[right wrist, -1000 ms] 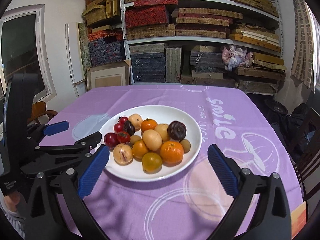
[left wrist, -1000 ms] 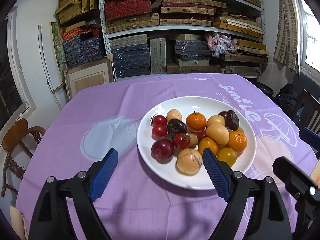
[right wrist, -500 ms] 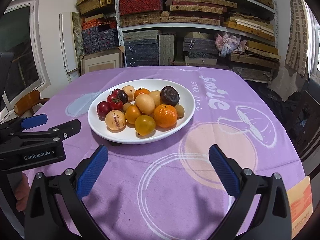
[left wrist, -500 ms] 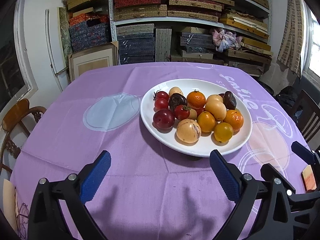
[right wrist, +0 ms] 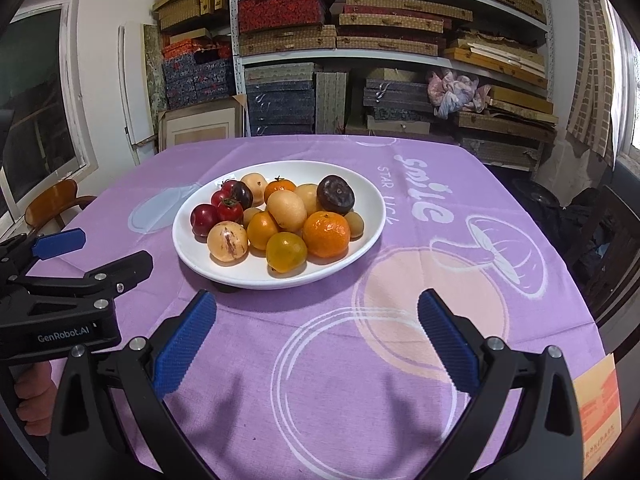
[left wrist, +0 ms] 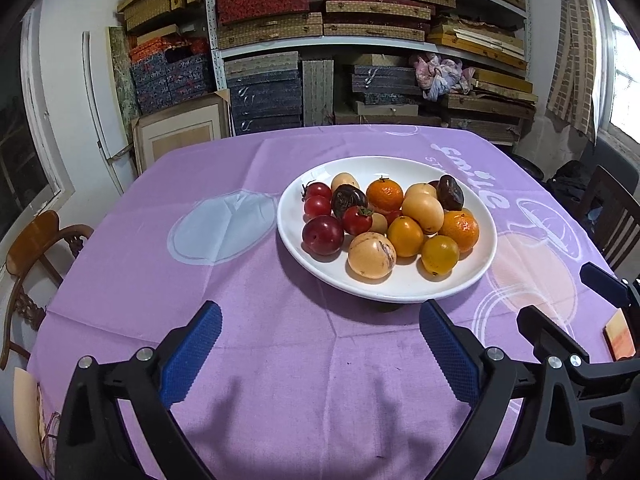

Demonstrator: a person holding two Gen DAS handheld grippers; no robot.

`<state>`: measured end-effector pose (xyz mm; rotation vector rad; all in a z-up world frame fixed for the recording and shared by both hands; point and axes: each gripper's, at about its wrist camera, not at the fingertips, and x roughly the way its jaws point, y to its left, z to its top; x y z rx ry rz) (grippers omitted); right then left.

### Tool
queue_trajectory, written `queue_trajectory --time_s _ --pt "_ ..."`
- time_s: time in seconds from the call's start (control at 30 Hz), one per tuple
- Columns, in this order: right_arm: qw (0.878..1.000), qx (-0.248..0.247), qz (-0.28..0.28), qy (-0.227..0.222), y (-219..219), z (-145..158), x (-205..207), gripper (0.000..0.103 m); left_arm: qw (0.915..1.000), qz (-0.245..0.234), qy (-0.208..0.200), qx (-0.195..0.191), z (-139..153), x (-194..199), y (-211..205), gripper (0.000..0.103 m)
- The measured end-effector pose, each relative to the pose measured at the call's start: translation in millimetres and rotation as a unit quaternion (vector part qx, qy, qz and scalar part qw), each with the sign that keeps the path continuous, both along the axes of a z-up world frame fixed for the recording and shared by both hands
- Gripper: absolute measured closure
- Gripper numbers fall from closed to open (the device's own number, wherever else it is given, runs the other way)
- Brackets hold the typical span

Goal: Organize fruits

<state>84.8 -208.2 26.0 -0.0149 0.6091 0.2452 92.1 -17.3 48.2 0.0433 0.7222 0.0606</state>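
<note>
Purple cloth [left wrist: 280, 360] covers the whole desk. Left wrist view first: white plate [left wrist: 400, 292] sits on the cloth toward the far right part of the desk, piled with fruit. I see a dark red plum [left wrist: 322, 234] at the plate's near-left, cherry tomatoes [left wrist: 318, 199] behind it, a pale speckled round fruit [left wrist: 371, 255] at the near edge, a yellow-orange tomato [left wrist: 439, 254] to its right, a mandarin [left wrist: 460, 230] on the right side, another mandarin [left wrist: 385, 194] toward the back, and a dark purple fruit [left wrist: 349, 199] beside it. My left gripper [left wrist: 316, 344] hangs over bare cloth near the desk's near edge; jaws have just been opening and now stand wide apart, nothing between them. Right gripper's black frame shows at the right border of this view.

Right wrist view: same plate [right wrist: 224, 272] is left of centre on the desk, with the mandarin [right wrist: 326, 233] and yellow-orange tomato [right wrist: 286, 251] nearest me. Right gripper [right wrist: 318, 320] is over the cloth just short of the plate's near rim, jaws spread wide, empty. Left gripper [right wrist: 100, 256] is visible at the left, over the desk's left edge, clear of the plate. A hand [right wrist: 34, 398] grips its handle at lower left. Orange card [right wrist: 598, 404] lies at the near right corner.
</note>
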Motion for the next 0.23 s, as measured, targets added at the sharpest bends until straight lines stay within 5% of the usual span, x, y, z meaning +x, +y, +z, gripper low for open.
queue_trajectory --time_s 0.23 --pt "1.000 -0.001 -0.001 -0.002 -1.2 0.6 -2.1 0.004 0.9999 0.014 0.007 0.001 -6.5 0.2 2.8 0.003"
